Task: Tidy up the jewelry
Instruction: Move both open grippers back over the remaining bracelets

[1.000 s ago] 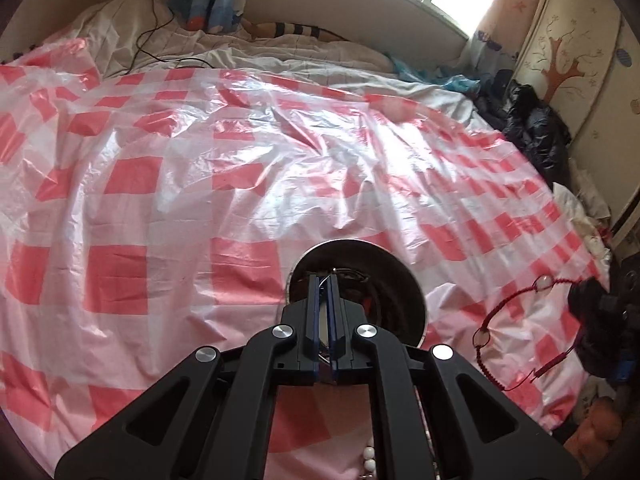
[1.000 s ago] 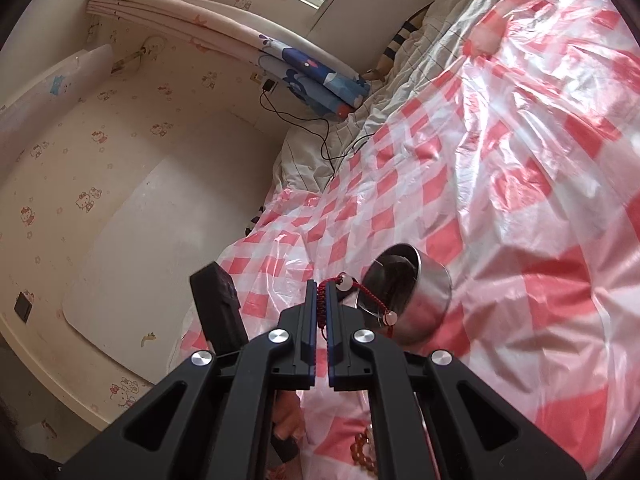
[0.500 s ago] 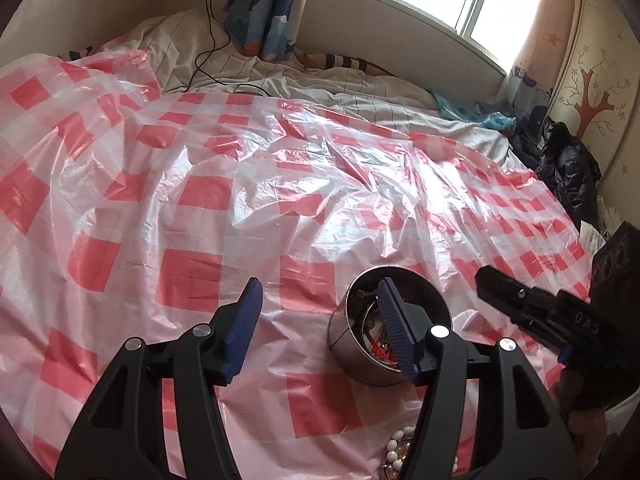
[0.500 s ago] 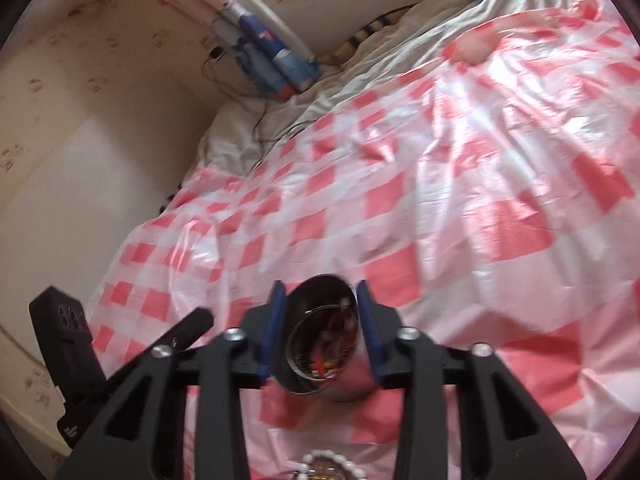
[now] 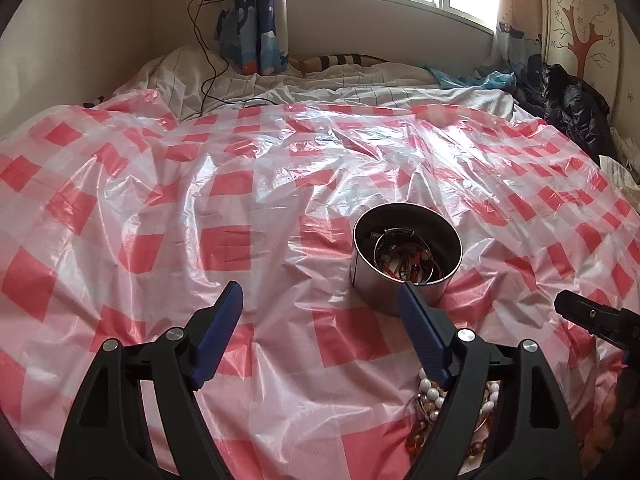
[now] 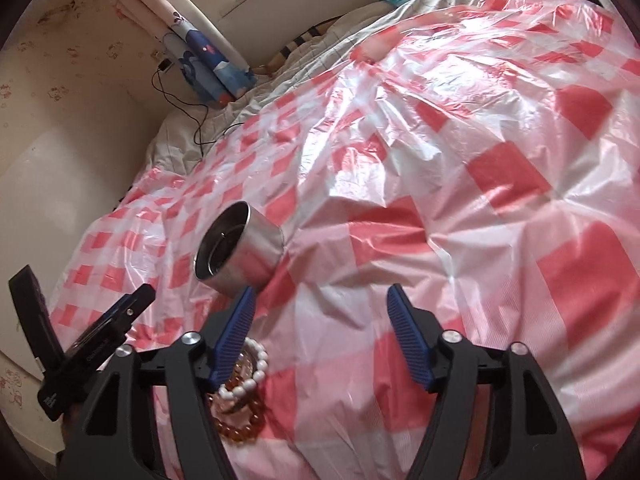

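Steel cup (image 5: 406, 256) used as the landmark: upright on the red-and-white checked plastic sheet (image 5: 224, 208), mouth open upward, probably so pieces can be dropped in from above. Already holding a red cord piece (image 5: 404, 266) and thin metal hoops tangled at the bottom. Soft, wrinkled bedding under the sheet, so likely an unsteady footing for the cup.

Still outside the cup, on its near side: a heap of 3 or so beaded bracelets (image 6: 242, 390), white beads (image 6: 256, 360) on top, amber beads (image 6: 240, 432) beneath. Judged the next pieces to collect.

Left gripper (image 5: 320, 328) low over the sheet, near side of the cup and offset to its left, pointing level toward the window. Jaws wide apart, nothing between them; right finger (image 5: 420, 340) overlapping the cup's near wall in the left wrist view, contact not clear.

Right gripper (image 6: 320, 332) on the cup's near right, pitched down and rolled so the room sits tilted. Jaws spread wide, empty; left finger (image 6: 232, 336) directly above the bracelet heap, just short of the cup's base. Both tools seemingly parked between picks, neither committed to the beads.
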A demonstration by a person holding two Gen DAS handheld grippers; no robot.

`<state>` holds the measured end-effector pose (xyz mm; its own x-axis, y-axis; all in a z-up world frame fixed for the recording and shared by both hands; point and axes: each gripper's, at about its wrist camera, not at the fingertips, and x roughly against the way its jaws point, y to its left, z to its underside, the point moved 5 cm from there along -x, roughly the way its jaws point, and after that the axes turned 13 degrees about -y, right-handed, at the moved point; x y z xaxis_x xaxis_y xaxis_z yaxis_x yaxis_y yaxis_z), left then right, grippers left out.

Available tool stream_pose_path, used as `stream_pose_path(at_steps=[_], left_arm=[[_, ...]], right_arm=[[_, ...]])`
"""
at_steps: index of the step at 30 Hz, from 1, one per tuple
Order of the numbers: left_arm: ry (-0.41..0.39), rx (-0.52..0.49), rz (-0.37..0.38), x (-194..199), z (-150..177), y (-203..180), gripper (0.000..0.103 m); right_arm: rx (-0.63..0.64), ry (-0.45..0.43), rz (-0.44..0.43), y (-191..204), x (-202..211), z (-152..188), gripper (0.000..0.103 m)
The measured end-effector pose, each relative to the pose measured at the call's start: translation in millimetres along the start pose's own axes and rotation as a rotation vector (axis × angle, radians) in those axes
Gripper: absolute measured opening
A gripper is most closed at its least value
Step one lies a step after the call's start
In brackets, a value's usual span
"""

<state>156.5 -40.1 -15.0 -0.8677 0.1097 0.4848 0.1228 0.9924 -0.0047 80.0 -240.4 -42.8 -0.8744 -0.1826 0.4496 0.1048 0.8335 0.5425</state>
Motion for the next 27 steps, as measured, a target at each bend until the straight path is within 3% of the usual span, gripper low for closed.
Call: stream_pose_path(at_steps=[11,27], left_arm=[[-0.039,-0.071,-0.023,21.2,6.0,-5.7,0.079],[-0.042,-0.1,-0.022,18.1,5.8,-12.1,0.084]], right_arm=[[0.12,-0.011,0.097,7.7,-9.5,22.6,0.078],[0.15,-0.015,0.103,13.5,-11.8,24.2,0.084]])
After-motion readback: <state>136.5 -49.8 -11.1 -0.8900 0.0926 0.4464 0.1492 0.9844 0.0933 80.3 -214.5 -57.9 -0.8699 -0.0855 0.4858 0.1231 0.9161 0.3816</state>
